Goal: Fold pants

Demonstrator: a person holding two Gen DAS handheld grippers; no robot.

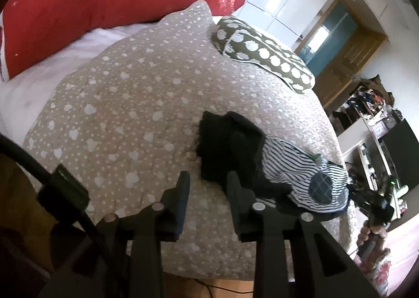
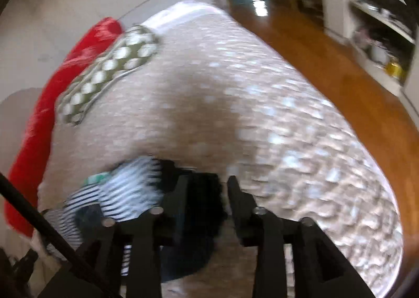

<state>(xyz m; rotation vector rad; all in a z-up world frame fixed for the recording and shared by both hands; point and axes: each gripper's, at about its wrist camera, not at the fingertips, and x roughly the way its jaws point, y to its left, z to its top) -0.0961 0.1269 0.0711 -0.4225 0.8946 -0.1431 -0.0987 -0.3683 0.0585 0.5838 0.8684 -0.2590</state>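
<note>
The pants (image 1: 296, 167) lie bunched on the beige spotted quilt (image 1: 131, 104) near the bed's right edge. They are black-and-white striped with a checked patch and a fuzzy black part (image 1: 230, 146). My left gripper (image 1: 208, 182) is open just in front of that black part, its right finger (image 1: 235, 188) overlapping the cloth's edge, with mostly quilt in the gap. The right wrist view is blurred. It shows the striped pants (image 2: 125, 188) at lower left and my right gripper (image 2: 208, 188) open, with the black cloth (image 2: 204, 201) in its gap beside the left finger.
A red pillow (image 1: 78, 10) and an olive dotted cushion (image 1: 262, 49) lie at the bed's head, beside a white sheet (image 1: 39, 83). Wooden floor (image 2: 327, 62) and cluttered shelves (image 2: 371, 36) run along the bed's side. A hand (image 1: 371, 232) shows at the right edge.
</note>
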